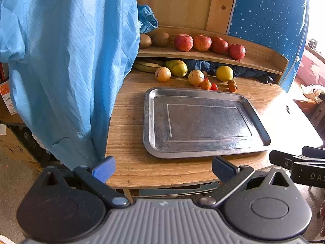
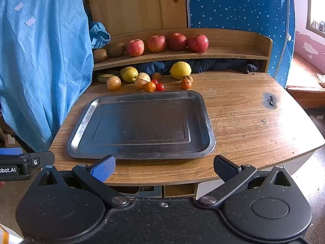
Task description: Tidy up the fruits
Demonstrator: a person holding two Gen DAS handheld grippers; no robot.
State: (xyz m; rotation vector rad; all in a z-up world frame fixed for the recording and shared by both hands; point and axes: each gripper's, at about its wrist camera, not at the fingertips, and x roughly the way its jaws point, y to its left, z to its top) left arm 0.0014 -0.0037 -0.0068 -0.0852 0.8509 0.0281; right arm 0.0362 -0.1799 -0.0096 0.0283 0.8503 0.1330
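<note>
**Tech:** Four apples [image 2: 166, 43] stand in a row on the shelf [image 2: 233, 50], with two kiwis [image 2: 109, 51] at its left end. How do they handle?

**Operator:** I judge the apples firm, smooth and fairly heavy; I would grip each across its widest part. The kiwis look softer, so less squeeze.

**Tech:** And on the worktop [image 2: 243, 122]?

**Operator:** One lemon [image 2: 180, 70], one pear [image 2: 129, 74], two pale round fruits [image 2: 128, 81], two cherry tomatoes [image 2: 158, 85] and a few small orange fruits [image 2: 150, 86] lie just behind the empty metal tray [image 2: 209, 134]. Bananas [image 1: 147, 66] sit under the shelf; I cannot count them. Tomatoes bruise easily.

**Tech:** Jaws?

**Operator:** Left gripper [image 1: 163, 167] and right gripper [image 2: 164, 167] hang at the near edge, jaws spread wide, holding nothing.
</note>
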